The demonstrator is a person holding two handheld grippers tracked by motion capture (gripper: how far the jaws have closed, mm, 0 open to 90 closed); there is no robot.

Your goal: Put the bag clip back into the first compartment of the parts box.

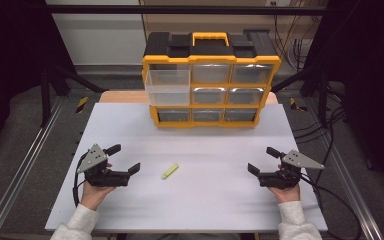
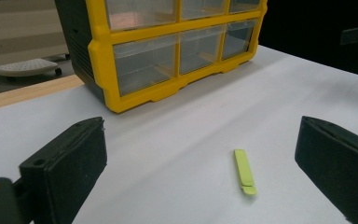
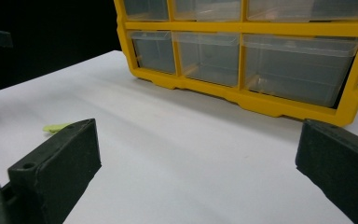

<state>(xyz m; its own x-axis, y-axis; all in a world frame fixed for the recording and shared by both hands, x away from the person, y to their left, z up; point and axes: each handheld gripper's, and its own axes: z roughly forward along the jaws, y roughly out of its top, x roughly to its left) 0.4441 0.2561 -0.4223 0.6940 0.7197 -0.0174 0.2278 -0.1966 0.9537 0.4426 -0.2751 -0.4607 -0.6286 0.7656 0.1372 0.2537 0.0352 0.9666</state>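
Small flat lime-green plastic clip (image 1: 170, 171) lies on the white table (image 1: 205, 200) at about 3 o'clock from the left hand-held gripper (image 1: 126, 159), nearer it than the right hand-held gripper (image 1: 261, 160). Clip's long axis runs 2-to-8 o'clock in the high view. Both sets of jaws are spread wide, empty.

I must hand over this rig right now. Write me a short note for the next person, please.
Left tool: open, holds nothing, resting on the table just left of the small green strip.
Right tool: open, holds nothing, farther from the strip.
Strip lies flat on the table, untouched.
Yellow drawer cabinet stands at the far edge; its top-left drawer is pulled out, the others are in.
Done: a drawer is open.
Left, likely: pick up the strip, probably with the left tool.
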